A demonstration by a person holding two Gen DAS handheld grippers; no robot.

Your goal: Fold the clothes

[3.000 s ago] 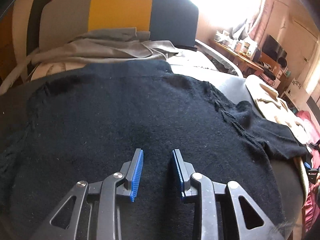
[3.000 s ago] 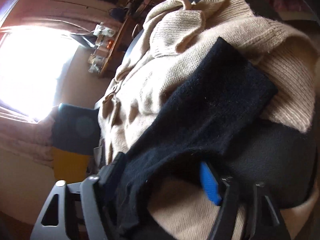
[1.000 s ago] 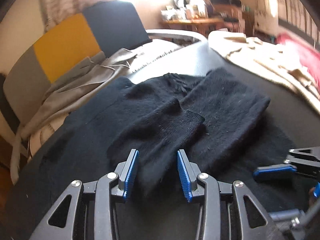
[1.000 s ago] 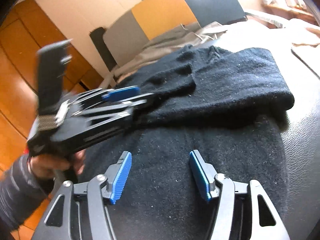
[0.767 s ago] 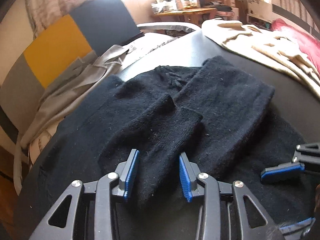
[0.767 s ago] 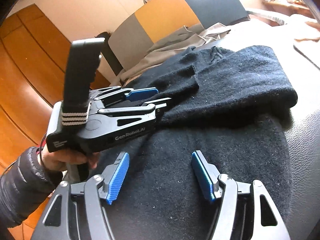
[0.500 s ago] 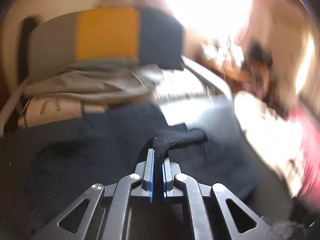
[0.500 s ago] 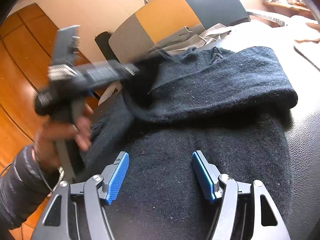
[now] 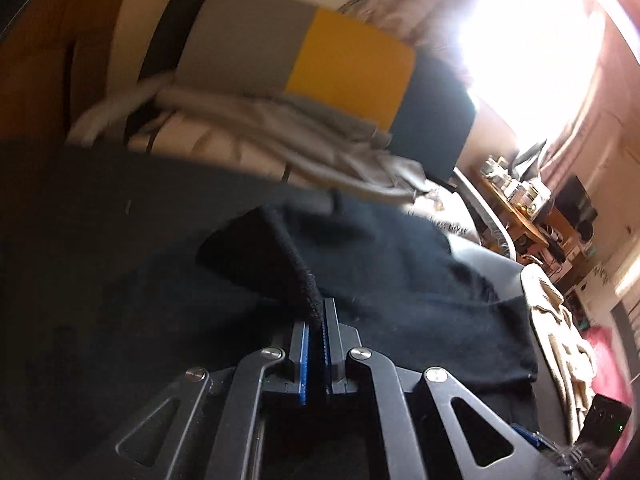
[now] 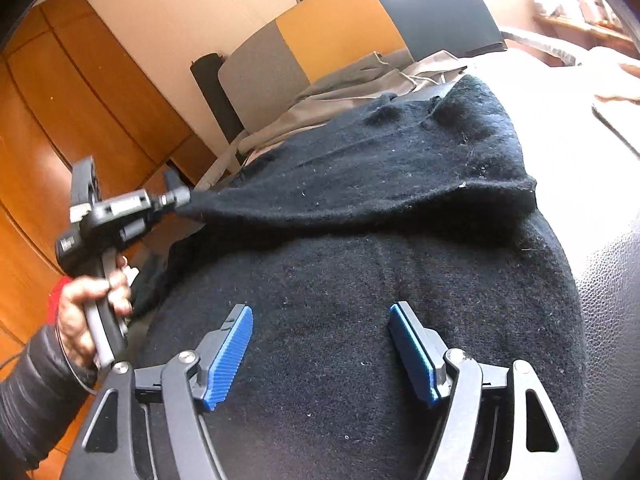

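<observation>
A black knitted sweater (image 10: 360,288) lies spread over a dark leather-like surface (image 10: 608,264), its fuzzy wool flecked with pale lint. One part is folded across the body, forming a thick rounded fold near the right edge. The left gripper (image 9: 315,320) has its blue pads pressed together on a sleeve cuff (image 9: 256,256), whose ribbed edge stands up between them; in the right wrist view the sleeve stretches taut from the fold out to that gripper (image 10: 176,196), gripped by a hand (image 10: 86,312) in a dark padded sleeve. The right gripper (image 10: 320,344) hovers over the sweater's lower body, its jaws spread and opening, with only flat fabric beneath them. Behind lie a grey garment (image 10: 360,80) and a grey, yellow and dark cushion (image 10: 336,28).
</observation>
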